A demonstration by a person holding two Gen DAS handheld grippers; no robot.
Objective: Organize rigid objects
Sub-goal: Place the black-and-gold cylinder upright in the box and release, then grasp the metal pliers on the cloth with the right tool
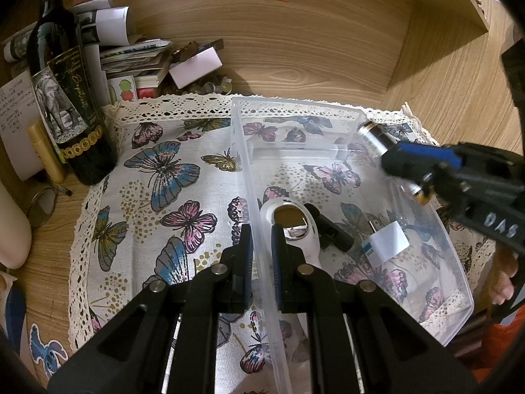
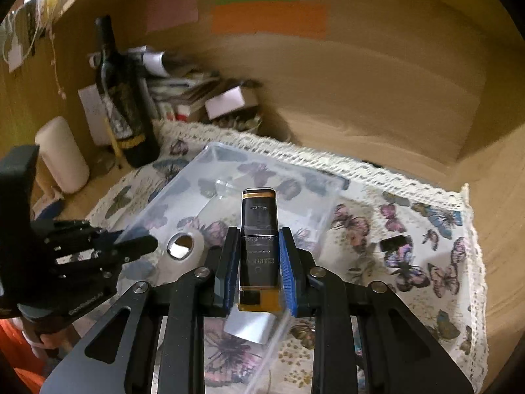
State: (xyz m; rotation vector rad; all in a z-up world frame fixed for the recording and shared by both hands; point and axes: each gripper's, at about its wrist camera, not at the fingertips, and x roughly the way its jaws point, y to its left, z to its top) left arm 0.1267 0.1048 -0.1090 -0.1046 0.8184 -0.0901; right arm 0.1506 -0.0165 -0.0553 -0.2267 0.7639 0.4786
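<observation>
A clear plastic bin (image 1: 459,298) (image 2: 210,154) sits on a butterfly cloth. My left gripper (image 1: 261,236) (image 2: 131,246) is shut on the bin's left wall. Inside the bin lie a white bottle opener (image 1: 292,220) (image 2: 183,246), a small black piece (image 1: 331,226) and a white charger plug (image 1: 387,239) (image 2: 249,325). My right gripper (image 2: 257,256) (image 1: 407,161) is shut on a black and gold bottle (image 2: 258,226) (image 1: 374,136) and holds it over the bin's right side.
A dark wine bottle (image 1: 65,98) (image 2: 121,98), a gold tube (image 1: 46,151), glasses (image 1: 42,205) and a pile of papers and boxes (image 1: 147,62) stand at the back left. A small black object (image 2: 395,243) lies on the cloth right of the bin. Wooden walls enclose the space.
</observation>
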